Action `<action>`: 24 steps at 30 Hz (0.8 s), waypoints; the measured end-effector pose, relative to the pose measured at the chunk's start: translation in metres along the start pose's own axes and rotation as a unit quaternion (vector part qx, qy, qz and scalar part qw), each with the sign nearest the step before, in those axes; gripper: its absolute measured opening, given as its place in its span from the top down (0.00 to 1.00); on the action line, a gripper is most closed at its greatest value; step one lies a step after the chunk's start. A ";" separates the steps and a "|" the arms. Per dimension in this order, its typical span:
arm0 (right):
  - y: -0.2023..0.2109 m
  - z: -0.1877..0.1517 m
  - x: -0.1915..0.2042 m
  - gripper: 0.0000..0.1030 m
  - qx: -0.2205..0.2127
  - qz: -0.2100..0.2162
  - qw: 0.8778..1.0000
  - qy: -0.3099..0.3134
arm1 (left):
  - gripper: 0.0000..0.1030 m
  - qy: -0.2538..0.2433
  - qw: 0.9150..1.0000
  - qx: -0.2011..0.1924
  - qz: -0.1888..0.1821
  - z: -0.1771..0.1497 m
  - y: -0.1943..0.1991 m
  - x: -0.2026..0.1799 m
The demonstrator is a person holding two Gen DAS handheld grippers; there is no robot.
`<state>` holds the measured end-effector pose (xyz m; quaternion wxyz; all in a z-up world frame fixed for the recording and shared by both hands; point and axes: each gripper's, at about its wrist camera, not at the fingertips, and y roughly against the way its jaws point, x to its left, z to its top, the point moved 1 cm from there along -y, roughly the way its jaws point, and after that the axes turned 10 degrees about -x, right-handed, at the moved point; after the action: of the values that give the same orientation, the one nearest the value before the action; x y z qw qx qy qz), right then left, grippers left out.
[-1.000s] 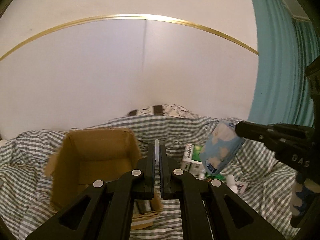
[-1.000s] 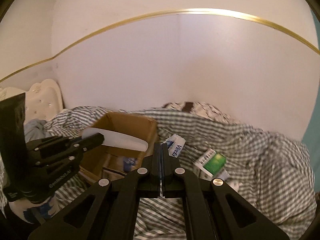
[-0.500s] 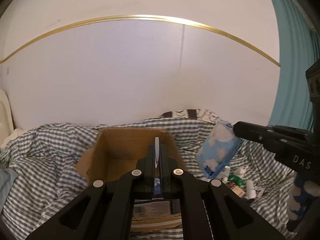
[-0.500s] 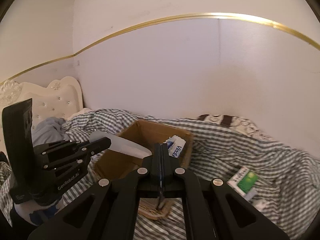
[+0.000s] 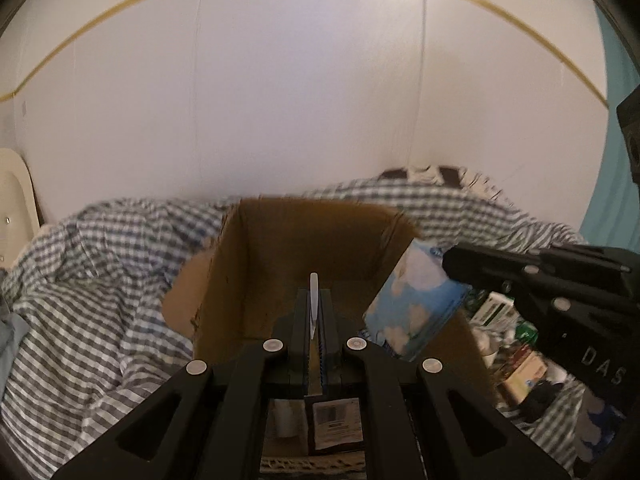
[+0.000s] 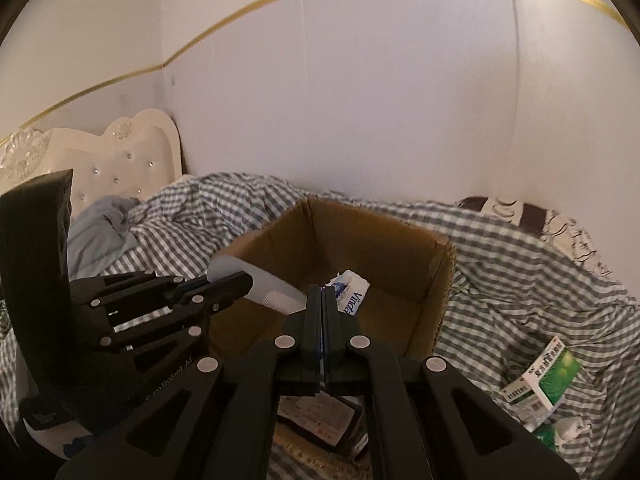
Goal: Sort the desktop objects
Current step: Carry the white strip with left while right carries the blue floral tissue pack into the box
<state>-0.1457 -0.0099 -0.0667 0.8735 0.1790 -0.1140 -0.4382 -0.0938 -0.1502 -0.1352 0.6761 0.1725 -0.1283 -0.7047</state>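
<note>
My left claw (image 5: 314, 320) clenches a white comb (image 6: 260, 284) edge-on, over the open cardboard box (image 5: 312, 248) on the checked bedspread (image 5: 100, 280). My right claw (image 6: 322, 320) grips a blue tissue pack (image 5: 416, 312), tilted above the box's right wall.

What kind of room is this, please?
Probably a bedroom: a cream tufted headboard stands against the wall, a rumpled grey-and-white checked bedsheet covers the surface, and a brown cardboard box rests on it.
</note>
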 end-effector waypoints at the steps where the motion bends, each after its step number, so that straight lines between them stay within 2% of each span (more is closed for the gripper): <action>1: -0.007 -0.001 -0.002 1.00 0.004 0.000 1.000 -0.002 | 0.97 0.002 1.000 0.006 0.001 -0.003 -0.005 0.002; 8: -0.049 -0.015 -0.021 1.00 0.032 -0.005 0.999 -0.013 | 0.97 0.007 0.999 0.039 0.011 -0.016 -0.038 0.014; 14: -0.068 -0.024 -0.031 1.00 0.045 -0.006 0.999 -0.020 | 0.97 -0.003 0.998 0.062 0.023 -0.025 -0.052 0.008; 19: -0.067 -0.025 -0.035 1.00 0.044 -0.010 0.999 -0.023 | 0.95 -0.007 0.998 0.059 0.029 -0.021 -0.047 0.005; 24: -0.046 -0.016 -0.035 1.00 0.025 -0.023 0.999 -0.017 | 0.95 -0.011 0.998 0.044 0.040 -0.011 -0.032 -0.003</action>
<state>-0.1945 -0.0035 -0.1018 0.8562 0.1956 -0.1359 -0.4584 -0.1177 -0.1448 -0.1582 0.6938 0.1891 -0.1732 -0.6730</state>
